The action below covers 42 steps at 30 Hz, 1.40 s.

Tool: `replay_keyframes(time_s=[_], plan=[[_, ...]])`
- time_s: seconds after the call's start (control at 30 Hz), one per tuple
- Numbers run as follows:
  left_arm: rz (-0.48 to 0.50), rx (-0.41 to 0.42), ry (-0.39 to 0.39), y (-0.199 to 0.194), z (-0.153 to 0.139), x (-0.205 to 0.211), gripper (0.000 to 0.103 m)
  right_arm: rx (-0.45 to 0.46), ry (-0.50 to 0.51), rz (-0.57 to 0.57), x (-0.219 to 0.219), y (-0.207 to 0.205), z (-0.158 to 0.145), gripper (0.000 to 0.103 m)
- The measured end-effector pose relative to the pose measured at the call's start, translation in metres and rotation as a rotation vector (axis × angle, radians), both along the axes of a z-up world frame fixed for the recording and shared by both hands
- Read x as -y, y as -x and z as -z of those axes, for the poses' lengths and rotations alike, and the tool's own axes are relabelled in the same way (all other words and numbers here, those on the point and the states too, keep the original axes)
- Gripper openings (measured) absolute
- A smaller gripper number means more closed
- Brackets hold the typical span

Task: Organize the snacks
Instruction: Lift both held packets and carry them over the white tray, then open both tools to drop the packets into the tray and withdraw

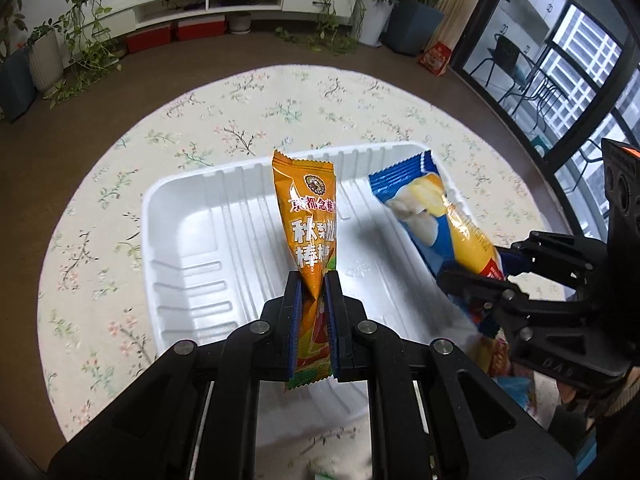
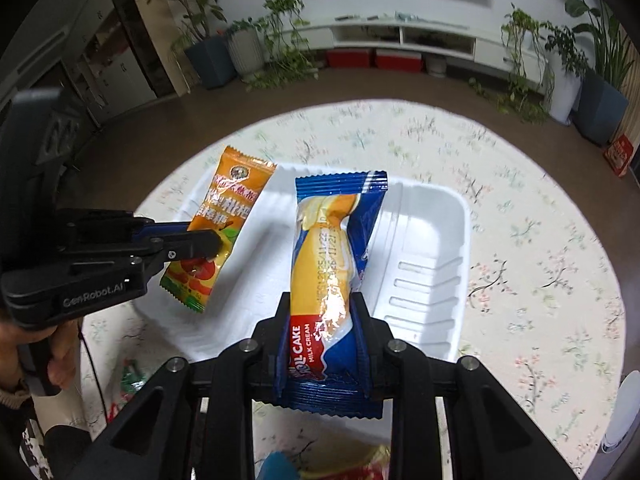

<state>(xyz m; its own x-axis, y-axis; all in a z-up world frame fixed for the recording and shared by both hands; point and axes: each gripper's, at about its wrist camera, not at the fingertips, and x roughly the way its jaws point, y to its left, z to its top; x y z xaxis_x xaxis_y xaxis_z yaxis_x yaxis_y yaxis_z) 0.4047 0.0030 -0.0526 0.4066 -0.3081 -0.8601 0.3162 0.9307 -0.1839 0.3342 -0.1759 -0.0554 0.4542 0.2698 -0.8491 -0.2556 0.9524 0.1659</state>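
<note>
My left gripper (image 1: 313,280) is shut on an orange snack packet (image 1: 310,216), which stands up between the pads over the white plastic tray (image 1: 192,248). The right wrist view shows that left gripper (image 2: 216,246) from the side, pinching the orange snack packet (image 2: 228,208) above the tray's left part. My right gripper (image 2: 320,300) is shut on a blue roll cake packet (image 2: 328,248), held over the middle of the white plastic tray (image 2: 424,280). In the left wrist view, the right gripper (image 1: 472,276) holds that blue roll cake packet (image 1: 432,216) above the tray's right side. The tray has nothing lying in it.
The tray rests on a round table with a floral cloth (image 1: 100,216). More snack packets (image 2: 352,464) lie on the cloth at the near edge. A hand (image 2: 60,356) holds the left gripper's handle. Potted plants (image 1: 44,52) and a low white cabinet (image 1: 224,0) stand beyond the table.
</note>
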Motion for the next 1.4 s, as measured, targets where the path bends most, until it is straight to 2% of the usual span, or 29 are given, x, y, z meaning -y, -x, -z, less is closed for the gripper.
replay_keyframes(time_s=[0.3,0.5,0.57,0.63,0.7,0.73,0.77,0.9,1.0,1.07,1.13,1.27,1.33,1.4], plan=[[-0.017,-0.059,-0.025,-0.017,0.045,0.001,0.010,-0.054,0.038,0.009,0.002,-0.010,0.029,0.029],[-0.038,-0.069,-0.031,-0.020,0.052,0.000,0.013,-0.054,0.063,0.008,0.000,-0.009,0.036,0.034],[-0.045,-0.069,-0.030,-0.021,0.051,-0.002,0.013,-0.045,0.070,0.009,-0.001,-0.006,0.034,0.037],[-0.051,-0.073,-0.034,-0.023,0.052,-0.003,0.017,-0.029,0.079,0.012,-0.001,-0.001,0.031,0.049],[-0.053,-0.077,-0.029,-0.019,0.049,-0.005,0.031,-0.018,0.078,0.016,0.003,0.000,0.026,0.056],[-0.057,-0.074,-0.025,-0.017,0.047,-0.006,0.051,-0.016,0.078,0.019,0.005,0.001,0.024,0.057],[-0.066,-0.065,-0.016,-0.015,0.044,-0.009,0.066,-0.016,0.077,0.021,0.007,0.002,0.023,0.057],[-0.097,-0.037,0.017,-0.008,0.025,-0.019,0.071,0.001,0.084,0.030,0.016,0.013,0.011,0.058],[-0.104,0.018,0.026,0.010,-0.002,-0.030,0.081,0.059,0.103,0.034,0.027,0.031,-0.008,0.058],[-0.116,0.079,0.025,0.028,-0.026,-0.038,0.095,0.107,0.098,0.035,0.035,0.050,-0.026,0.062],[-0.127,0.145,0.039,0.050,-0.051,-0.048,0.100,0.169,0.055,0.027,0.044,0.076,-0.046,0.070],[-0.127,0.281,0.026,0.106,-0.091,-0.062,0.103,0.281,0.031,0.026,0.054,0.126,-0.075,0.078],[-0.122,0.302,0.009,0.134,-0.104,-0.067,0.102,0.318,0.011,0.021,0.056,0.153,-0.085,0.078],[-0.101,0.288,-0.022,0.164,-0.112,-0.070,0.102,0.338,-0.022,0.015,0.054,0.178,-0.090,0.078]])
